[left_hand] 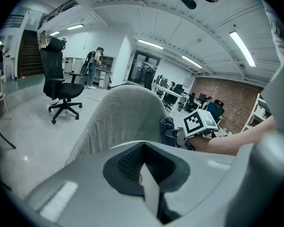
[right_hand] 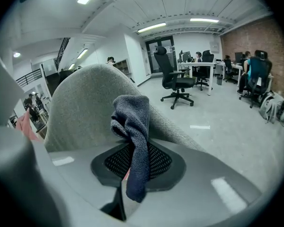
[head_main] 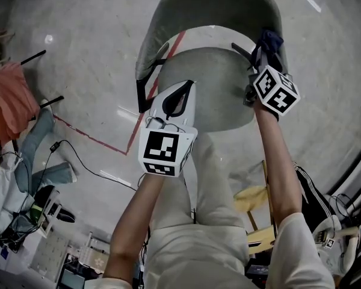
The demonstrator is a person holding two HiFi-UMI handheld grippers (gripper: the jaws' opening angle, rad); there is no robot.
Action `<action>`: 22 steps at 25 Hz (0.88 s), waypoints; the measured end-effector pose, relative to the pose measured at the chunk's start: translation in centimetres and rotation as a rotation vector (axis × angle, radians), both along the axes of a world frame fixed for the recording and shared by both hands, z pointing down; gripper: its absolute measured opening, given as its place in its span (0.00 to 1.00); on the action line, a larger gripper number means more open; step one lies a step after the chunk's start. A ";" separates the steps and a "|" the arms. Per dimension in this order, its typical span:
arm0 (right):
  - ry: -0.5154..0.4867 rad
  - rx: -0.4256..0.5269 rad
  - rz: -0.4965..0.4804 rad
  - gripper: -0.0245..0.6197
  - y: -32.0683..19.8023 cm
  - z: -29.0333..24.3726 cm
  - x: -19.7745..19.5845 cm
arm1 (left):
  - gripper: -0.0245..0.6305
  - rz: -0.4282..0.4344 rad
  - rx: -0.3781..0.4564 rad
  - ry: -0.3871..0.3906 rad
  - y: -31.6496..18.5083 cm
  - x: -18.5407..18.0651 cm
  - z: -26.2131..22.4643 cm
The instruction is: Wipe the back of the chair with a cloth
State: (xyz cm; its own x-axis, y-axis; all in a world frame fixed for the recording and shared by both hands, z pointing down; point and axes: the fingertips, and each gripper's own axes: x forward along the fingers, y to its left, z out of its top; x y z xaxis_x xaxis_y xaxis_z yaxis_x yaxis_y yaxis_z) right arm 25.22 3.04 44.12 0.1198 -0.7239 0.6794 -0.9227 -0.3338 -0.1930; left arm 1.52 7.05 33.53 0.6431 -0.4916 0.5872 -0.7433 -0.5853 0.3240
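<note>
You are standing over the grey chair (head_main: pixel 216 5), looking down on its seat (head_main: pixel 210 89). The curved back rises on the far side, and pale floor (head_main: pixel 78 59) lies all round.

Your left claw (head_main: pixel 177 101) hangs above the near left part of the seat. Its jaws are pressed together with nothing between them, and it points toward the back without touching it.

Your right claw (head_main: pixel 259 56) is up at the right end of the back, clamped on the dark blue cloth (head_main: pixel 269 41). The cloth stands up from the jaws as a twisted bunch. Its top is against that right edge or just beside it; I cannot tell which.

The step in hand looks like the start of the wipe. A wad like that would meet the fabric only on a small patch, so lay its broad side flat on the back before you move. Then follow the curve from the right end toward the left in slow, overlapping sweeps, keeping the pressure light and even so the cloth does not roll out of the jaws. The chair may shift under a sideways push, so your idle left claw could steady the left edge.

No bucket, bin or basket shows near the chair. The cloth is carried by the right claw alone.
</note>
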 end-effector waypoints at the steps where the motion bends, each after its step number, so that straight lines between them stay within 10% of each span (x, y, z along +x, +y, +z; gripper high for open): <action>1: -0.001 0.005 -0.014 0.17 0.0 0.0 -0.4 | 0.04 -0.004 0.000 0.000 0.1 -0.2 0.2; 22: -0.053 0.123 -0.826 0.17 0.7 -0.4 -23.5 | 0.04 -0.145 -0.009 -0.028 1.7 -8.1 2.0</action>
State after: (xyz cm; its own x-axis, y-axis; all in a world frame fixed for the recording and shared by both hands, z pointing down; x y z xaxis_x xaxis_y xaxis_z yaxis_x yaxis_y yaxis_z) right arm 1.71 3.70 43.75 -0.5120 -0.6340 0.5796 -0.8498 0.4722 -0.2342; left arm -6.56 8.80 35.53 0.5489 -0.5728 0.6088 -0.8288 -0.4677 0.3072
